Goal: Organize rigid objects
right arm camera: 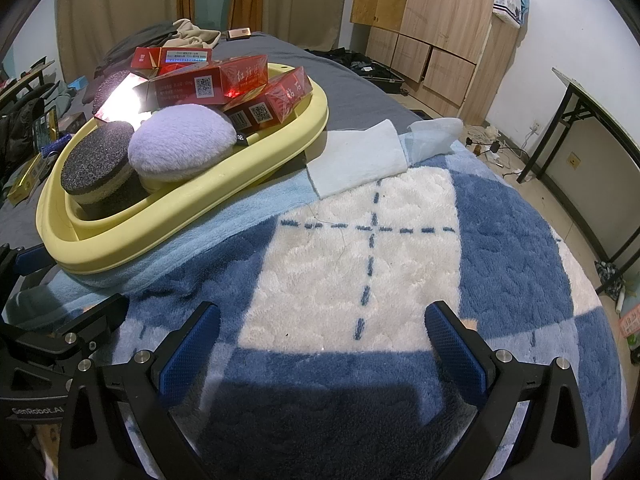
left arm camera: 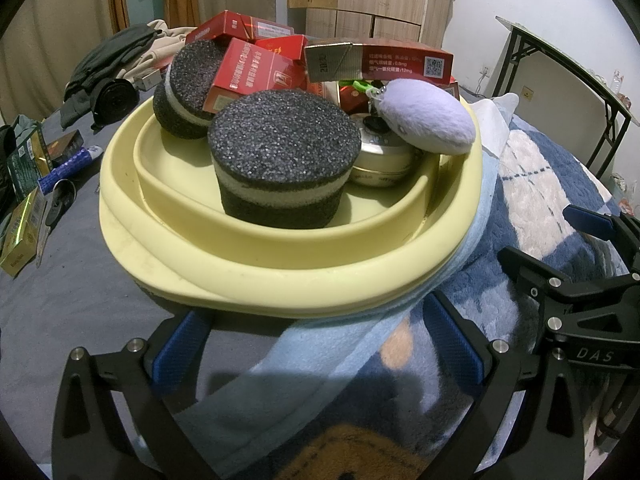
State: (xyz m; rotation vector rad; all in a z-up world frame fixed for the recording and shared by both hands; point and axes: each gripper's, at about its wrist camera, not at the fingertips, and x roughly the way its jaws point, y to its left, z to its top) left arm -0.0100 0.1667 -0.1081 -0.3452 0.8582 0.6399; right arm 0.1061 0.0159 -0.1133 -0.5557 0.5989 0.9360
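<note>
A pale yellow basin rests on the bed, packed with two black round sponges, several red boxes, a round tin and a lilac plush pouch. My left gripper is open just in front of the basin's near rim, holding nothing. My right gripper is open above the blue-and-white blanket, to the right of the basin, also holding nothing.
Green and gold boxes, a blue tube and a spoon lie on the grey sheet left of the basin. Dark clothes are piled behind. A light blue towel lies beside the basin. A folding table stands at right.
</note>
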